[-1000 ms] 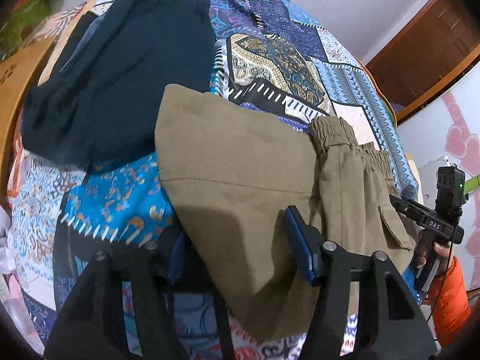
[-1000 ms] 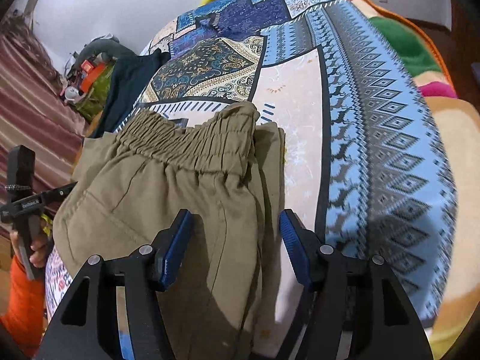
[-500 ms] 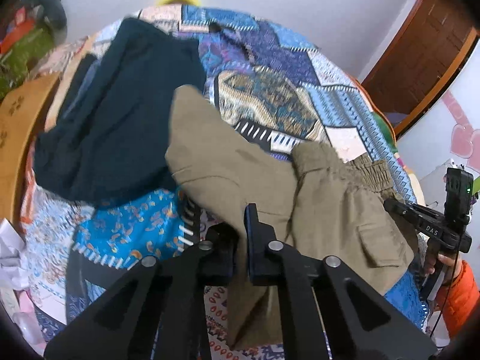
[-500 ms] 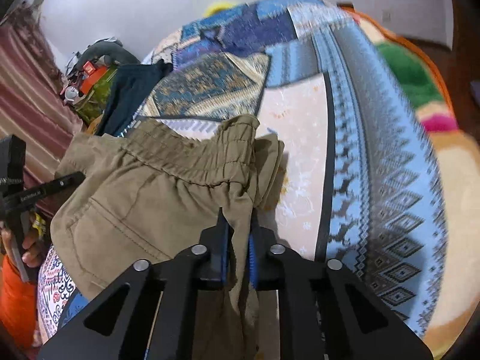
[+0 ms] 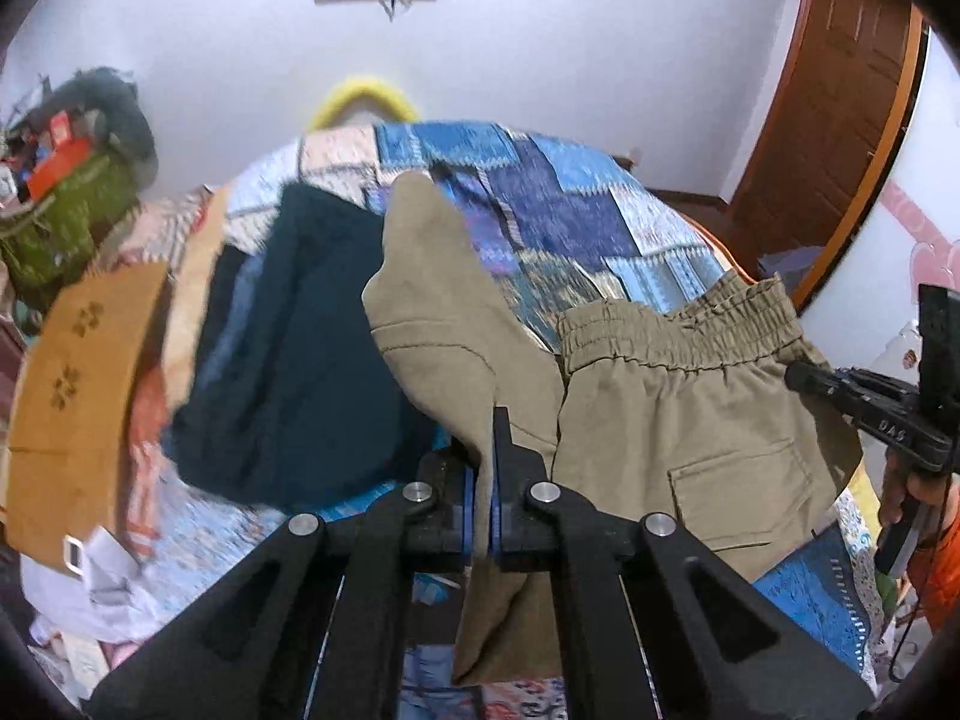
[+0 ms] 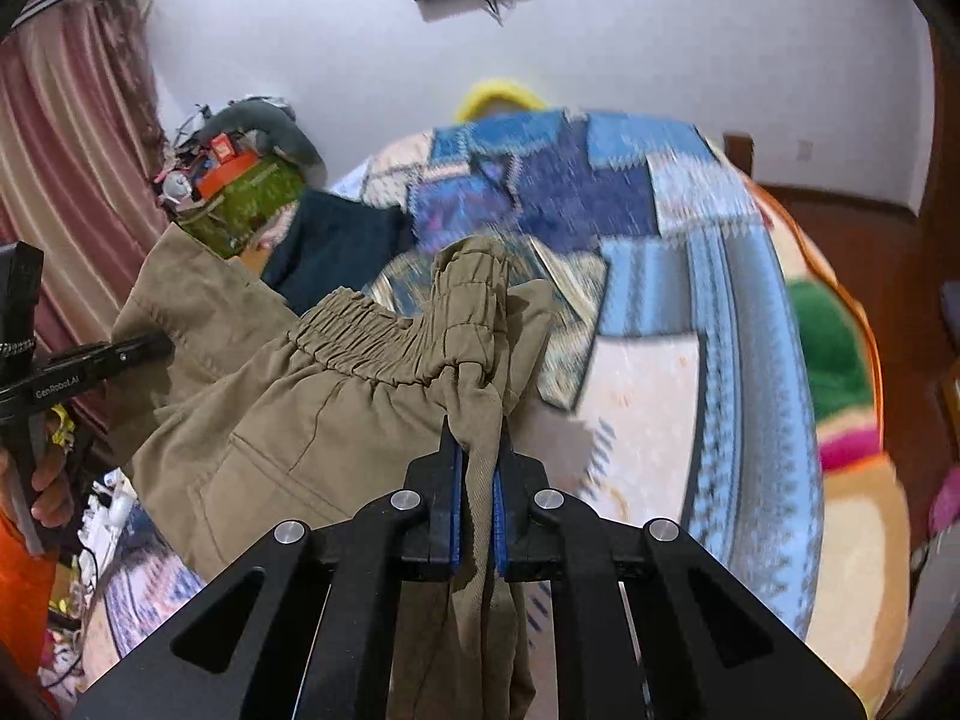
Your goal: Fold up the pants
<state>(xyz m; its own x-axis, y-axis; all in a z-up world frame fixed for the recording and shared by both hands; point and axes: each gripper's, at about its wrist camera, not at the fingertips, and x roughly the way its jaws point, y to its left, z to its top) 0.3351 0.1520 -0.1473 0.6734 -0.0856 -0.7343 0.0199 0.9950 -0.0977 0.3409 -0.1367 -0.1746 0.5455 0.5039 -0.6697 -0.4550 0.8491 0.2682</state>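
The khaki pants [image 5: 678,408] are lifted off the patterned bedspread [image 5: 558,210], stretched between my two grippers. My left gripper [image 5: 483,456] is shut on the leg-side edge of the pants. My right gripper [image 6: 477,456] is shut on the pants [image 6: 336,414] just below the elastic waistband [image 6: 384,348]. The waistband also shows in the left wrist view [image 5: 678,336], with a back pocket [image 5: 738,492] below it. The right gripper's body [image 5: 870,414] shows at the right edge of the left view; the left gripper's body [image 6: 78,372] shows at the left of the right view.
A dark navy garment [image 5: 300,348] lies on the bed left of the pants. A brown wooden headboard piece [image 5: 66,396] is at far left. A green bag with clutter [image 6: 246,204] sits beyond the bed. A wooden door [image 5: 840,108] is at the right.
Both grippers went from open to shut on the pants, then lifted them off the bed. The views tilted up toward the wall.
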